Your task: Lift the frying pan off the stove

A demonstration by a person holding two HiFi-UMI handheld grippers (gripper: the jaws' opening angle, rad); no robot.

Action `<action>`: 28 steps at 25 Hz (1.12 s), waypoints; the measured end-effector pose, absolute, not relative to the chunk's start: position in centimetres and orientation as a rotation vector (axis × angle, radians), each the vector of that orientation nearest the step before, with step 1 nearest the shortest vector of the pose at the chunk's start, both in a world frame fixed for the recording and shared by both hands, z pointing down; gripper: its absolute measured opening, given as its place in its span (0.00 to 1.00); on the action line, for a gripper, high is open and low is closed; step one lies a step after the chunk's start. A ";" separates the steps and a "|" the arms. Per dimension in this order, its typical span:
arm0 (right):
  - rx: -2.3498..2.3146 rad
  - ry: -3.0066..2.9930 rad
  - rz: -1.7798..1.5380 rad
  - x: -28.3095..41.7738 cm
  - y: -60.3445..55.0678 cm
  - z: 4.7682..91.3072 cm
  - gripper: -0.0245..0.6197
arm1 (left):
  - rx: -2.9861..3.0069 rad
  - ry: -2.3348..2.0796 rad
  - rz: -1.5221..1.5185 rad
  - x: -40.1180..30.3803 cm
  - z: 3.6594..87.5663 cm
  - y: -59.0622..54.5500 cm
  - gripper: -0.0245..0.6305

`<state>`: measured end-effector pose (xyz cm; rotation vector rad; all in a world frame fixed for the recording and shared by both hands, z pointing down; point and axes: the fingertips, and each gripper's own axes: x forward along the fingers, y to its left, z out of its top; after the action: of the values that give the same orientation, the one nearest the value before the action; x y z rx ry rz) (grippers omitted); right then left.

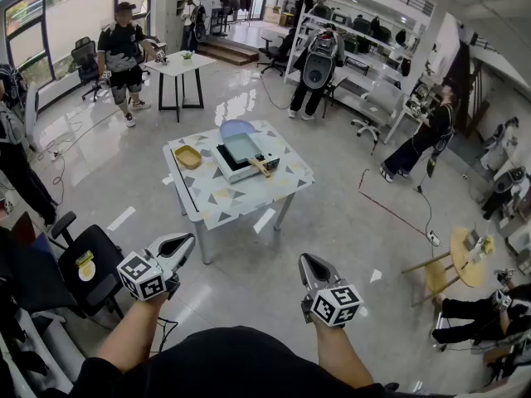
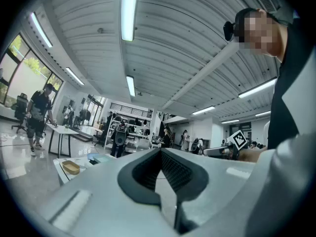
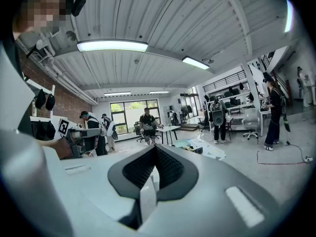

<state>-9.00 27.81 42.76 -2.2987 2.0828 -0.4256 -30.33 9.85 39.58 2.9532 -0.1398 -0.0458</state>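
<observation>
Left gripper (image 1: 186,240) and right gripper (image 1: 309,260) hang clenched and empty, well apart from the frying pan (image 1: 241,148) on its stove (image 1: 242,171): I'd say no approach has begun.

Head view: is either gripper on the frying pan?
No, the left gripper and right gripper hang well short of the table, while the frying pan sits on the stove untouched.

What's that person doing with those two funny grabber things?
A person holds tongs in each hand: the left tongs and the right tongs. Both are shut and empty, held out in the air. The person stands away from the table, where a frying pan sits on a small stove. The pan has not been lifted yet.
</observation>
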 end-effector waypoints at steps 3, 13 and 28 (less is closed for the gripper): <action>-2.290 2.075 -0.462 -9.1 28.1 43.1 0.08 | 2.942 -0.123 -0.030 -29.9 39.2 10.2 0.04; -2.210 2.104 -0.462 -8.0 28.6 43.5 0.09 | 2.907 -0.138 0.005 -28.3 40.6 11.2 0.04; -2.158 2.227 -0.435 -5.2 31.6 44.3 0.36 | 2.864 -0.170 0.114 -24.2 43.0 14.8 0.27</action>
<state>-5.16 31.58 44.30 -2.1576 2.2269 -0.4352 -24.22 14.84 43.02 2.8640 -0.1698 0.1144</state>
